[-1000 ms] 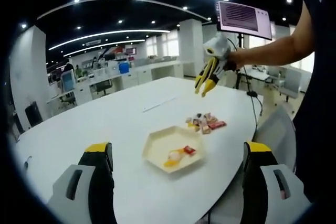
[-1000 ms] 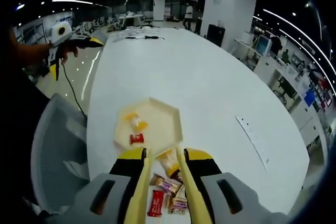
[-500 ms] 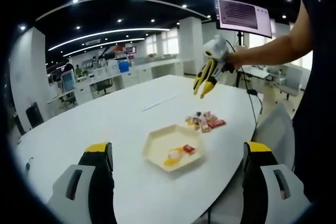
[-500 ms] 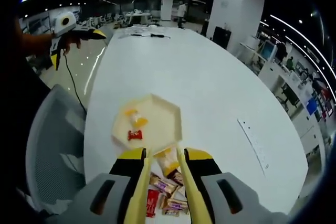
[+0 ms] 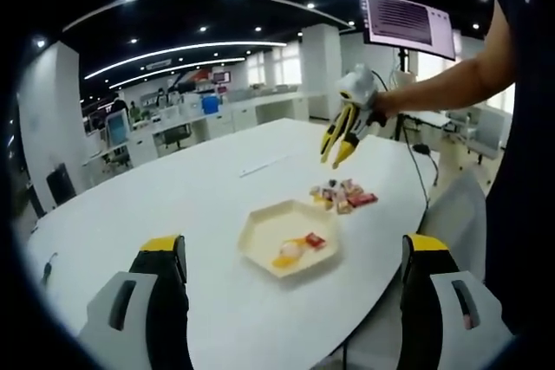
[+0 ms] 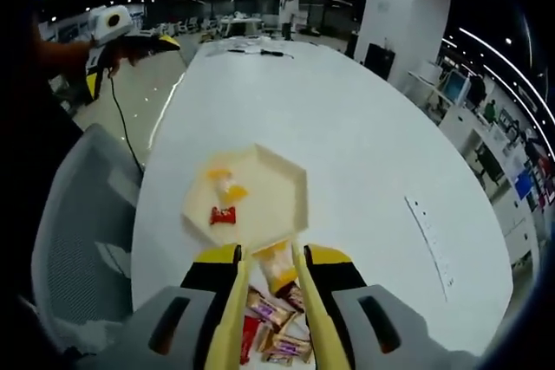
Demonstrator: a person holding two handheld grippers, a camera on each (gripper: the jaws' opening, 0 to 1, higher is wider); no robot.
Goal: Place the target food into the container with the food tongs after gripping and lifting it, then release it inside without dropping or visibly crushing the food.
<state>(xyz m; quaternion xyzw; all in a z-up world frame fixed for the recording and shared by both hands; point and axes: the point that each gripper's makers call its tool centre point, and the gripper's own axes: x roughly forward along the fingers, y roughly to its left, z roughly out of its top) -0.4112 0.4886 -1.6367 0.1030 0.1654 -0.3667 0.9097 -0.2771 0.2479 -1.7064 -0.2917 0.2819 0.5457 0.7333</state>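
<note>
While both grippers hang above it, the table serves as the landmark for every line below.

Table (image 5: pixel 156 205): large, white, oval; it carries the tray and the snacks near the edge where the person stands.

Chair (image 6: pixel 82 240): grey mesh, just beside the table's near edge, on the side of the tray.

Left gripper (image 5: pixel 286 301): its two black-and-yellow jaws stand wide apart with nothing between them, raised above the table's near edge; the tray shows in the gap beyond them. In the right gripper view it appears in the person's hand, off past the table's edge (image 6: pixel 130 41).

Right gripper (image 6: pixel 264 301): raised above the table, over the pile of snacks beside the tray, its jaws drawn close together on the yellow tongs. In the left gripper view it hangs in the air above the snack pile (image 5: pixel 345 127).

Food tongs (image 6: pixel 267 318): two yellow arms running forward from the right gripper's jaws, their tips squeezed on a packet.

Tray (image 6: pixel 286 205): cream, hexagonal, shallow; it sits on the table near the chair-side edge, just beside the pile.

Snack pile (image 6: pixel 273 340): several small wrapped packets, brown and red, loose on the table just beside the tray.

Held packet (image 6: pixel 277 268): pale yellow wrapped snack, pinched between the tong tips, off the table and at the tray's near rim as seen from the right gripper view.

Snacks in tray: a red packet (image 6: pixel 223 215) and a yellow one (image 6: pixel 227 188) lie on the tray floor.
</note>
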